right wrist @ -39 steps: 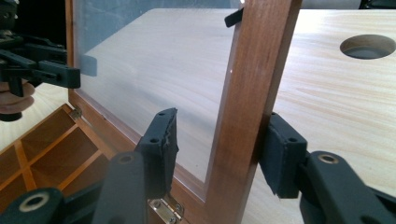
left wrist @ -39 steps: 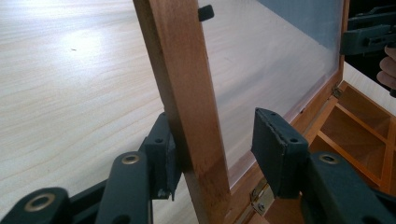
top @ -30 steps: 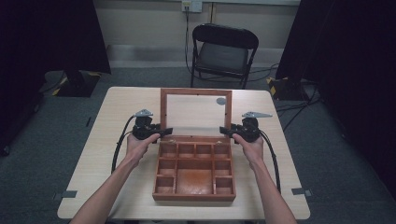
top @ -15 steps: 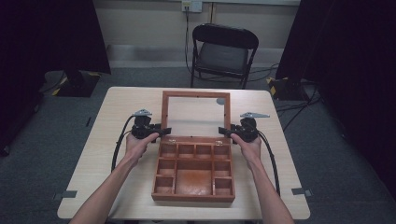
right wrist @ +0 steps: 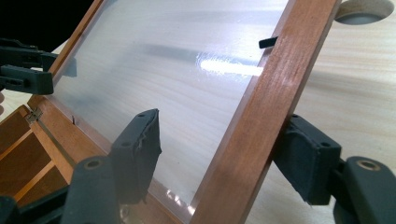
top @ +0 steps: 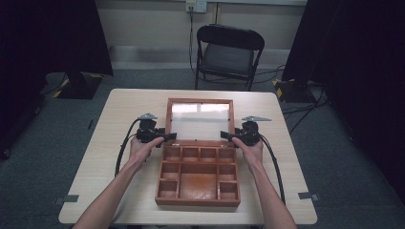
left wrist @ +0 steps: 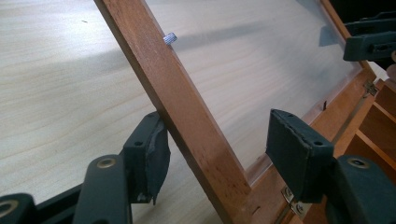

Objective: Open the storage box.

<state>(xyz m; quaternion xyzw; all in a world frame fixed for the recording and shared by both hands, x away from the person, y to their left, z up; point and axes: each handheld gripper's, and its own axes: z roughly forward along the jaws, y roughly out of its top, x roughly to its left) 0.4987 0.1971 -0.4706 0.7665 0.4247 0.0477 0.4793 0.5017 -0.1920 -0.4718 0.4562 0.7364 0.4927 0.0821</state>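
A wooden compartment box stands open on the table, its glass-paned lid leaning back from the hinges. My left gripper straddles the lid's left rail near the hinge. Its jaws have just been opening; one pad still sits against the rail and the other pad stands well off it. My right gripper straddles the right rail and has also just been opening. Its outer pad lies by the rail and its inner pad hangs free over the glass.
The box's compartments hold nothing. The light wooden table has bare room on both sides of the box and a round hole by the lid's far right corner. A black chair stands behind the table, with dark curtains on both sides.
The lid has tipped further back, its top edge now lower in the high view. Both hands stayed beside the hinges.
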